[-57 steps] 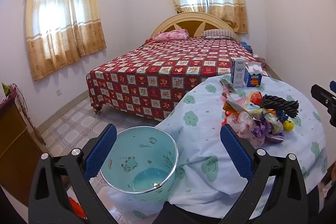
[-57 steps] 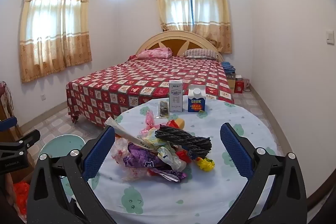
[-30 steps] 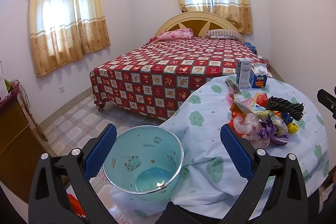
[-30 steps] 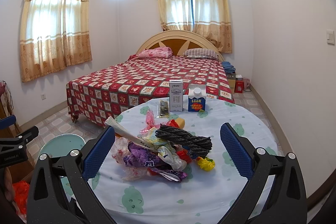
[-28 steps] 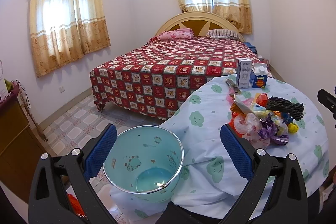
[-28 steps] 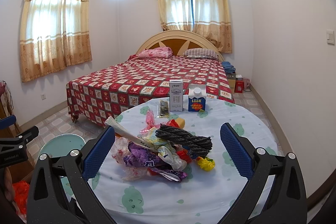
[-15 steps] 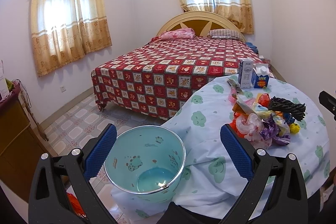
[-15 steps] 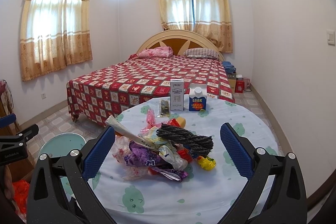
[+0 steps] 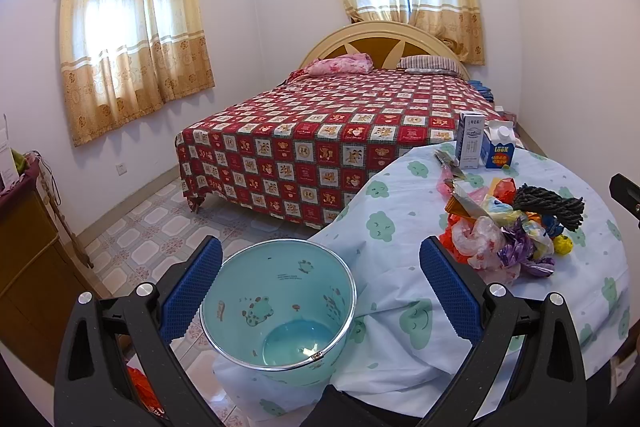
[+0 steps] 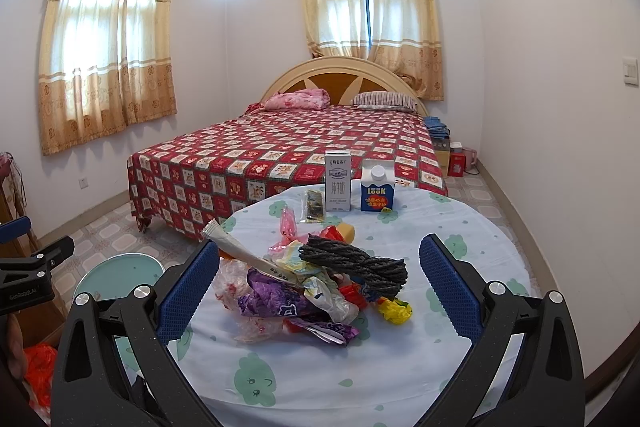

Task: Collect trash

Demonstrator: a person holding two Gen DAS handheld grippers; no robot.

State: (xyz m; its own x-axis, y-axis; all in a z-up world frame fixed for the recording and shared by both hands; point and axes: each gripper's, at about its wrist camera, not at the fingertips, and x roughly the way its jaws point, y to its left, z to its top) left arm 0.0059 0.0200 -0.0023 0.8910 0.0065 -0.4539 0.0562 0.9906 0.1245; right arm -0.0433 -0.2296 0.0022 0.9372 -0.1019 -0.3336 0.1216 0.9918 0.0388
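Right gripper [image 10: 320,297] jaws wide apart, empty; trash pile [image 10: 316,285] dead ahead between them on table [image 10: 460,227]. Left gripper [image 9: 320,293] likewise spread, empty, bin [image 9: 278,311] just ahead between jaws. Risk: loose wrappers slipping from pinch, dark rope [image 10: 354,263] snagging and dragging neighbours off table edge, missing bin.

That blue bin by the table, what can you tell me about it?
The bin is a round, pale blue-green bucket with a shiny metal rim and small cartoon prints on its inner wall. It looks like plastic, stands upright on the floor and appears empty. The hanging tablecloth drapes against its right side.
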